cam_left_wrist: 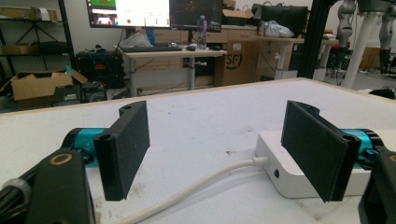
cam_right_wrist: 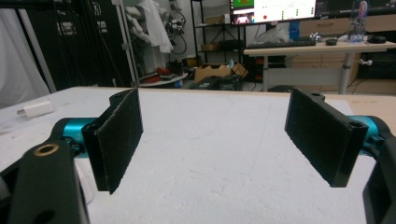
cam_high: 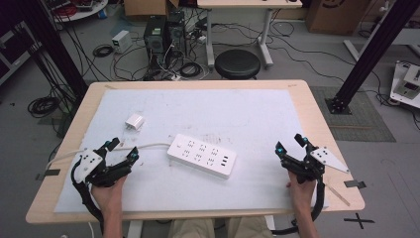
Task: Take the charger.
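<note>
Nothing looks done yet. On the left, the left claw (cam_high: pixel 120 149) is wide open and holds nothing, with the white round cable (cam_high: pixel 148 146) lying just by it. The small white plug block (cam_high: pixel 134 121) sits apart on the desk (cam_high: pixel 317 124). The long white plastic power strip (cam_high: pixel 201 155) lies in the middle, with nothing plugged in. The right claw (cam_high: pixel 289 142) waits wide open, empty too.

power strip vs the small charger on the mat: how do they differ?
The power strip is a long flat bar with rows of sockets; the charger is a small, stubby block. The power strip trails a white cable toward the left gripper; the charger shows no cable. The power strip lies mid-mat, the charger farther back and left. Both are white.
</note>
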`<state>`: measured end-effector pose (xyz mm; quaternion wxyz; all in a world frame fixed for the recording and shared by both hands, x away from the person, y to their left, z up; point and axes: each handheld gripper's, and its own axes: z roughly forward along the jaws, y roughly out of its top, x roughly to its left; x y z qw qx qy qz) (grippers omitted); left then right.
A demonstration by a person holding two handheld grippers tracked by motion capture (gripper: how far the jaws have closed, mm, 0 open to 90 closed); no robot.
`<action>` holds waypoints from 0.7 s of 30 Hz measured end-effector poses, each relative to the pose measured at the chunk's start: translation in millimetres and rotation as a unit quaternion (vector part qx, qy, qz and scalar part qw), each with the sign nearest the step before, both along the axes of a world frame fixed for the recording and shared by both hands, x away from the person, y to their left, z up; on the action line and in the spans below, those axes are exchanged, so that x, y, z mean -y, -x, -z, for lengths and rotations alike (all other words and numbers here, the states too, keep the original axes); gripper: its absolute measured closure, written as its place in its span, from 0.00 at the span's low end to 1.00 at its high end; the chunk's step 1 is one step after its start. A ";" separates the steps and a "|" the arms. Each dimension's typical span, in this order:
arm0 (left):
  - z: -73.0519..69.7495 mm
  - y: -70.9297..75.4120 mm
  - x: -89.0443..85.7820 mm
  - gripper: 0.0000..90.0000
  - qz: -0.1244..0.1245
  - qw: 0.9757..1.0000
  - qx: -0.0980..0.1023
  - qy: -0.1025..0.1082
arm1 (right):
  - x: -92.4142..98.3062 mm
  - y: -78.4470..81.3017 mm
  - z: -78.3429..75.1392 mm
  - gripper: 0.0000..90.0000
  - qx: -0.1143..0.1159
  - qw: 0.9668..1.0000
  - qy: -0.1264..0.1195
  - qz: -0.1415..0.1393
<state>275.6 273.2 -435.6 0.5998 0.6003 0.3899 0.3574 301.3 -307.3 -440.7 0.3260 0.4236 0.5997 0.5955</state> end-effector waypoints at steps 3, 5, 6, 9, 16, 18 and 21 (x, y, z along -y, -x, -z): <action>-1.0 0.7 1.5 0.26 0.000 1.000 0.002 0.001 | -0.9 1.7 0.2 0.22 0.006 1.000 0.009 -0.007; -1.0 0.7 1.5 0.26 0.000 1.000 0.002 0.001 | -1.8 2.5 0.3 0.22 0.002 1.000 0.010 -0.007; -1.0 0.7 1.5 0.26 0.000 1.000 0.002 0.001 | -1.8 2.5 0.3 0.22 0.002 1.000 0.010 -0.007; -3.1 0.1 5.0 0.26 0.001 1.000 -0.003 -0.001 | -5.6 3.0 0.1 0.22 0.003 0.999 0.029 -0.013; -3.9 -1.2 7.3 0.26 -0.007 1.000 -0.025 0.009 | -7.8 5.1 0.5 0.22 0.007 0.999 0.035 -0.005; -3.6 -2.5 4.5 0.26 -0.012 0.999 -0.039 0.015 | -8.0 5.3 0.6 0.22 0.008 0.999 0.036 -0.002; -5.2 -4.0 2.4 0.26 -0.020 0.999 -0.051 0.003 | -9.1 6.1 0.7 0.22 0.010 0.999 0.040 0.000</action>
